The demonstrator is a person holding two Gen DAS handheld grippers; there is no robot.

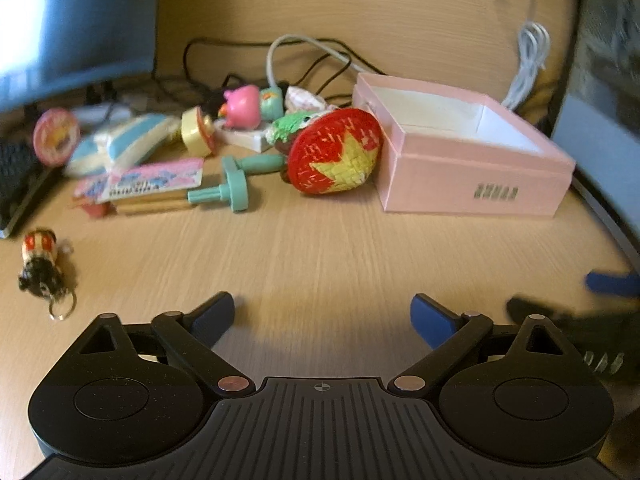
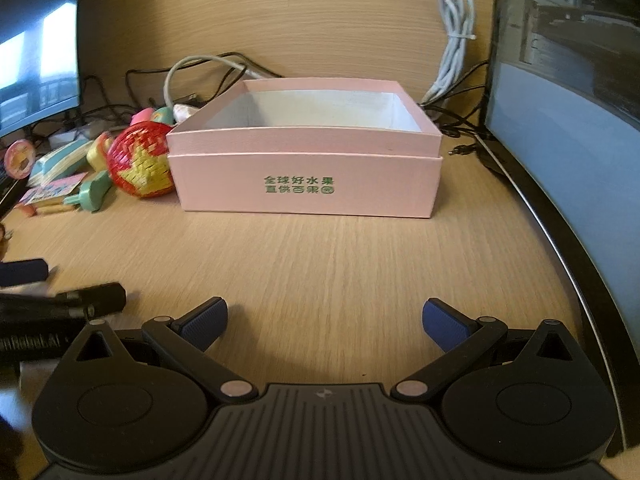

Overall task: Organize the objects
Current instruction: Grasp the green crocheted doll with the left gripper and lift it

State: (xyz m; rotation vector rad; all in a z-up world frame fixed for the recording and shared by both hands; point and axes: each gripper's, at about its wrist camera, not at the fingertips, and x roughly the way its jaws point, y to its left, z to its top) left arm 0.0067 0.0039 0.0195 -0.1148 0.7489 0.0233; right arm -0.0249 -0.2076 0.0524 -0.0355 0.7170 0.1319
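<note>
An open pink box (image 1: 472,160) (image 2: 308,176) stands on the wooden desk, nothing visible inside. Left of it lies a heap of small things: a red ball with a yellow star (image 1: 336,152) (image 2: 140,166), two teal pegs (image 1: 228,188), a pink bird toy (image 1: 242,106), a pink card (image 1: 140,182), a blue-striped pouch (image 1: 120,144), a round pink badge (image 1: 56,136). A small doll keychain (image 1: 42,268) lies apart at the left. My left gripper (image 1: 322,316) is open and empty above bare desk, well short of the heap. My right gripper (image 2: 324,320) is open and empty, facing the box front.
Monitors stand at the back left (image 1: 72,28) and along the right (image 2: 568,100). Black and white cables (image 2: 452,40) lie behind the box. A keyboard edge (image 1: 16,184) shows at the left. The left gripper shows at the left edge of the right wrist view (image 2: 60,300).
</note>
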